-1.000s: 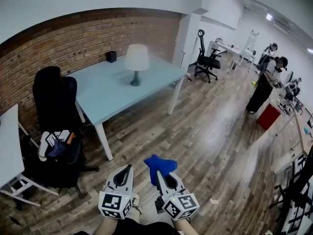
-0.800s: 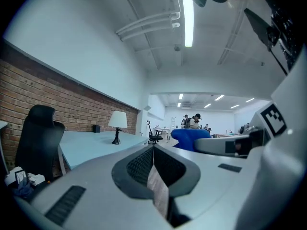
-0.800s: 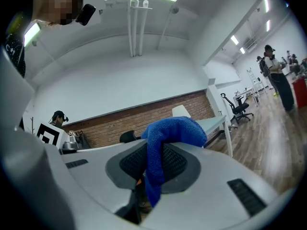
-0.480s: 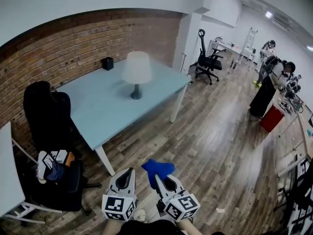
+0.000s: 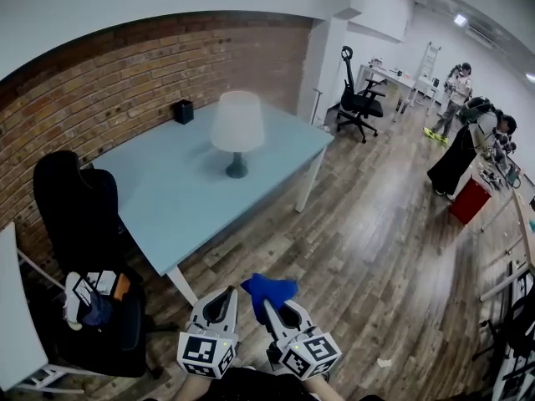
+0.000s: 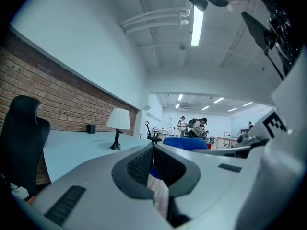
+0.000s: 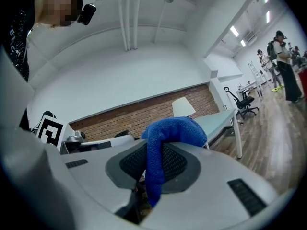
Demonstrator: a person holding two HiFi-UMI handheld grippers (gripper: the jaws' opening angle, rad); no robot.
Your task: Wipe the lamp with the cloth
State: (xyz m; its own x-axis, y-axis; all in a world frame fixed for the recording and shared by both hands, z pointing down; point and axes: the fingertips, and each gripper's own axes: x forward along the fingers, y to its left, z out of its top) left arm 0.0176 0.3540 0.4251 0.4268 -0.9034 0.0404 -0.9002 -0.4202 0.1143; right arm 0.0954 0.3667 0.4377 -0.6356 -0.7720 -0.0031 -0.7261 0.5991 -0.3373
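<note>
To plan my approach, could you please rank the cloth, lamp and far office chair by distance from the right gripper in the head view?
1. Cloth, clamped in the right gripper.
2. Lamp, on the table ahead.
3. Office chair, far back right.

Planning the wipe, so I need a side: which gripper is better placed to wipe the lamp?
Right. The right gripper has the blue cloth clamped in its jaws; the left gripper is shut and empty. Both sit about equally far from the lamp.
</note>
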